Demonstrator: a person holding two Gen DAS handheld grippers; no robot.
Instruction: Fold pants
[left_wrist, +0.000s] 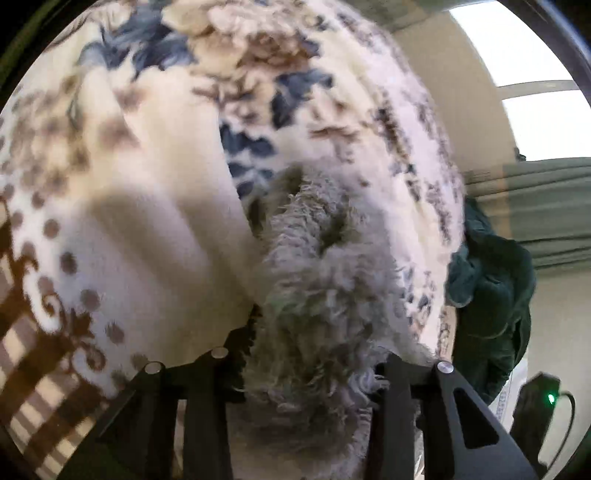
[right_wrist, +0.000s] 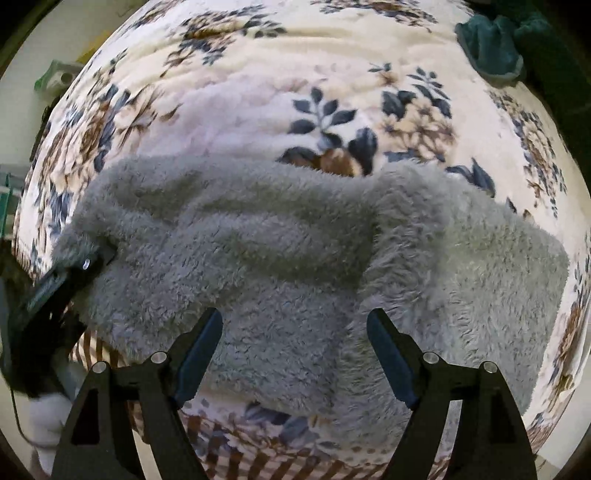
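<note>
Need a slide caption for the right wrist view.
Open right gripper hovers over grey fleece pants on floral blanket; left gripper grips their edge.

In the right wrist view, the grey fleece pants (right_wrist: 295, 251) filled the frame's middle, blocking passage there. The flowered blanket (right_wrist: 258, 81) lay bare across the top. A teal cloth (right_wrist: 491, 48) sat upper right; the left claw (right_wrist: 94, 260) occupied the left edge.

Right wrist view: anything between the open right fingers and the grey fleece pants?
Nothing. In the right wrist view the right gripper hangs open directly over the fluffy grey fleece pants; only fleece shows between its fingers.
</note>
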